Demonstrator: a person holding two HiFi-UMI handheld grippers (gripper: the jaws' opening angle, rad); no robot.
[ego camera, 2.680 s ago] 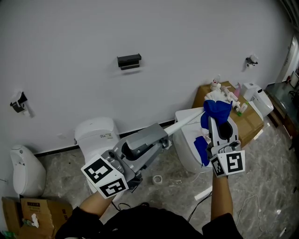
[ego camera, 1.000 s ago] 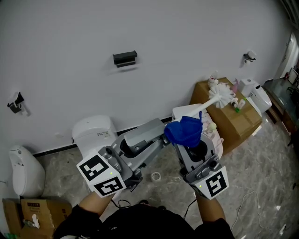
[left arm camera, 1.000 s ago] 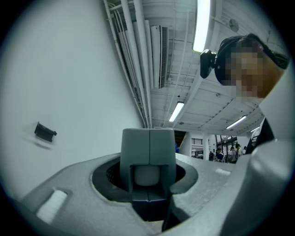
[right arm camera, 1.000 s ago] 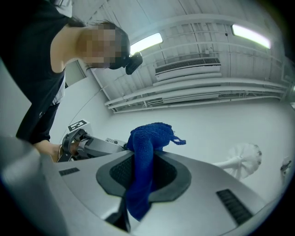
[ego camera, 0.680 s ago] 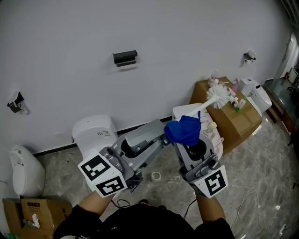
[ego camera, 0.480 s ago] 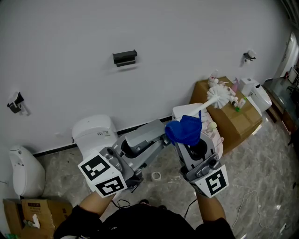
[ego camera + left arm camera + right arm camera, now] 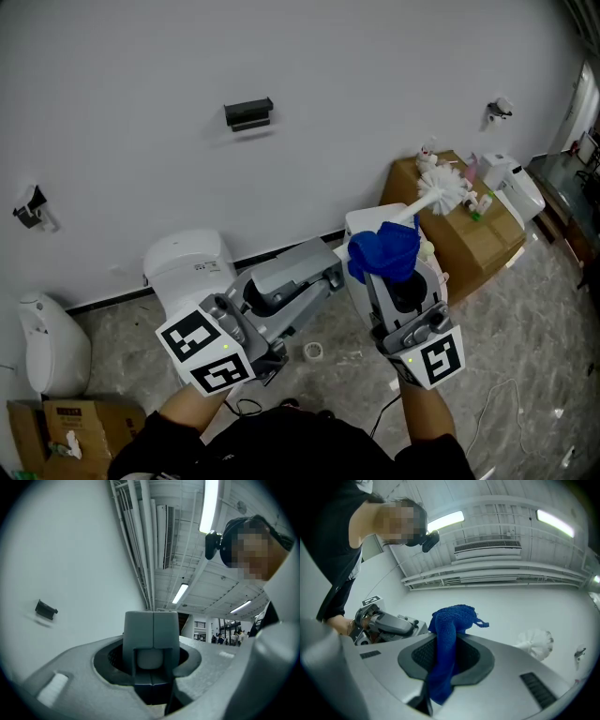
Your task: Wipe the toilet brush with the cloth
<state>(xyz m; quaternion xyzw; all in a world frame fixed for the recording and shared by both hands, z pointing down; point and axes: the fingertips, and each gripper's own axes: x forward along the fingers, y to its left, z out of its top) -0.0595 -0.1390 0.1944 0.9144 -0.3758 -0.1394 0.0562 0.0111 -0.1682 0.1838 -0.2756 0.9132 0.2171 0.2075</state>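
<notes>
The toilet brush is held up slanting; its white bristle head (image 7: 441,192) points to the upper right, and a short stretch of white handle (image 7: 405,216) shows below it. My left gripper (image 7: 330,277) is shut on the handle's lower end; in the left gripper view its fingers (image 7: 151,630) stand pressed together. The right gripper (image 7: 392,274) is shut on a blue cloth (image 7: 384,251), bunched round the handle just past the left gripper's tip. In the right gripper view the cloth (image 7: 447,630) rises from the jaws, with the brush head (image 7: 535,643) beyond.
Below the grippers stand a white toilet (image 7: 192,267) and a second white fixture (image 7: 361,230). A cardboard box (image 7: 469,244) with small items sits at right, and a black holder (image 7: 248,113) hangs on the wall. A tape roll (image 7: 314,352) lies on the floor.
The right gripper slid the cloth down the handle from the brush head toward the left gripper, then a little back toward the head. The left gripper kept still.
</notes>
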